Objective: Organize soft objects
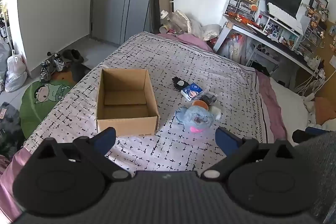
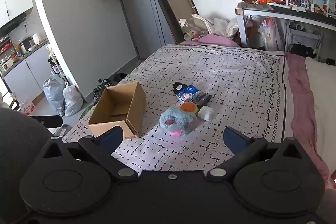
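- Box (image 1: 126,102) sits left on the bed (image 1: 147,51), open and empty; judging by that, nothing is sorted yet.
- Right of it, well apart, lies the pile: blue plush (image 1: 196,117), orange toy (image 1: 200,104), white lump (image 2: 206,113), blue packet (image 1: 192,90), black item (image 1: 178,83). All remain to be moved.
- Left gripper (image 1: 166,136) hovers above the bed's near edge, fingers spread, holding nothing.
- Right gripper (image 2: 173,136) likewise spread and empty, aimed toward the plush.

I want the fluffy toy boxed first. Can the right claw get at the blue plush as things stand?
Probably yes: the right claw is open and empty, and the blue plush lies on bare blanket just ahead, with only the cardboard box off to its left.
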Motion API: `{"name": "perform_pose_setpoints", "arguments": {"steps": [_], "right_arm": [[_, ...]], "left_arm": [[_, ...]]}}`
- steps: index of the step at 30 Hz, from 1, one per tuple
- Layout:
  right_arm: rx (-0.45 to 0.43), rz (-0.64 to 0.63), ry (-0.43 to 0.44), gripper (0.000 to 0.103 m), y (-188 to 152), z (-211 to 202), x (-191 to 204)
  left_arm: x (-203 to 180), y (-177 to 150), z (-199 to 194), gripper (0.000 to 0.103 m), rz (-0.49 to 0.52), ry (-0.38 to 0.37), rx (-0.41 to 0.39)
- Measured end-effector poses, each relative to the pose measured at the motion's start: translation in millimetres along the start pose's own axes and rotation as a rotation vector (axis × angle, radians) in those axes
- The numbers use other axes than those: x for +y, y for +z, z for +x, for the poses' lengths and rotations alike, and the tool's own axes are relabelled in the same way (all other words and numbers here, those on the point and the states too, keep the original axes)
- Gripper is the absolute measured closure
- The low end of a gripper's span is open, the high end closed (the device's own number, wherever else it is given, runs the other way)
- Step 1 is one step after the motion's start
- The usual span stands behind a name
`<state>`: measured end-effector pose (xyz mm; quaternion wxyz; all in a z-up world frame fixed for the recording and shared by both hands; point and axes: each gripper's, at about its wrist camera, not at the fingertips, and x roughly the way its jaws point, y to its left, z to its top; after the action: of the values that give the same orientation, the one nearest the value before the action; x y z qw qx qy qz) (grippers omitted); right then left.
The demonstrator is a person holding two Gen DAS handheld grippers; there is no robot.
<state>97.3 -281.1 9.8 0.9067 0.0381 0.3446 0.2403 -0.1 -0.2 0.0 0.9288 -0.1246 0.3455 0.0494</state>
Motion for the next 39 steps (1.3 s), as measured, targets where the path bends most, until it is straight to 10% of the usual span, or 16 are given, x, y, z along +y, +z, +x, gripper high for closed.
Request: {"name": "perform_pose_setpoints", "arguments": {"steps": [39], "right_arm": [[0.001,0.007,-0.046,0.003,-5.7,1.5,-7.4]], "left_arm": [[-4.1,-2.9,10.8,0.003,0.007,0.008,0.021]]}}
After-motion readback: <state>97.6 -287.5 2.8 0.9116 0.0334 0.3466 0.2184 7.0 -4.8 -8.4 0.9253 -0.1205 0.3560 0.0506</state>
